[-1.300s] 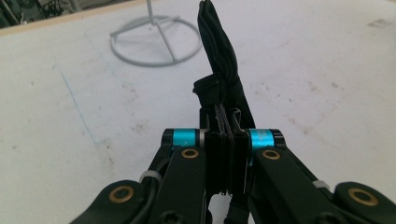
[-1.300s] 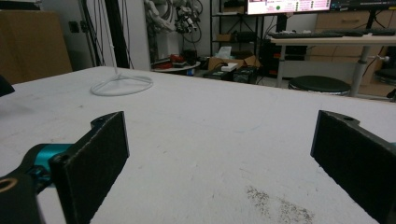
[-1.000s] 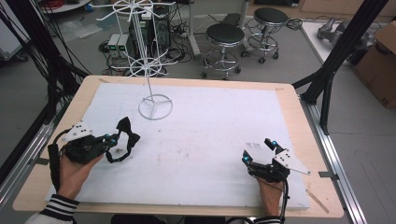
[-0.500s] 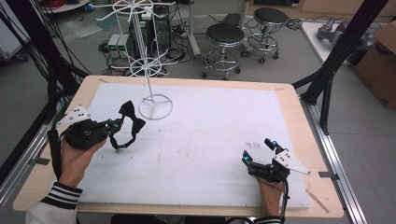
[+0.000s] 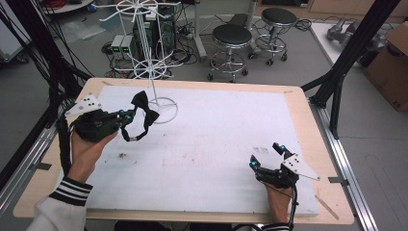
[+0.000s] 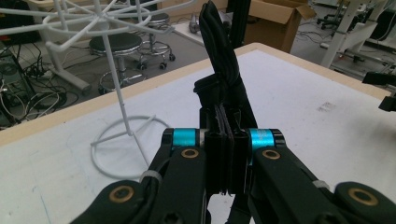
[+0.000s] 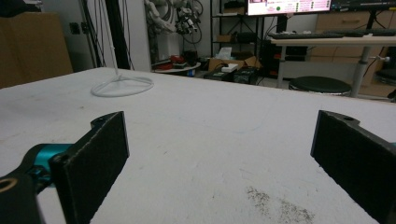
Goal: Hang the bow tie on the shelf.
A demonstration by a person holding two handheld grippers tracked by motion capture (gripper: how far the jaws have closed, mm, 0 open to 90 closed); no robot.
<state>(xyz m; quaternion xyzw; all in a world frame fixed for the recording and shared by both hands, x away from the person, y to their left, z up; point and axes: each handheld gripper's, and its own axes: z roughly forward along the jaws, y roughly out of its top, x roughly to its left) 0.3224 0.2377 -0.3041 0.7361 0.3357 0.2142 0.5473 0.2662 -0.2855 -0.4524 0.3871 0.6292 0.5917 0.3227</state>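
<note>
A black bow tie (image 5: 144,109) with its strap loop hangs above the white mat, just left of the white wire rack's ring base (image 5: 162,104). My left gripper (image 5: 126,117) is shut on the bow tie's band, held up by a hand in a striped sleeve. In the left gripper view the bow tie (image 6: 223,65) stands up between the closed jaws, with the white wire rack (image 6: 112,70) to the left. My right gripper (image 5: 266,158) rests on the mat at the front right, open with nothing between its pads (image 7: 100,154).
The white mat (image 5: 216,139) covers a wooden table (image 5: 308,120). Small dirt specks (image 5: 121,155) lie on the mat near the left hand. Stools (image 5: 232,41), cables and a cardboard box (image 5: 389,57) stand on the floor beyond. Black frame posts (image 5: 346,57) flank the table.
My left gripper has lifted the bow tie and carried it forward and rightward toward the wire rack's base. The right gripper has stayed put.
</note>
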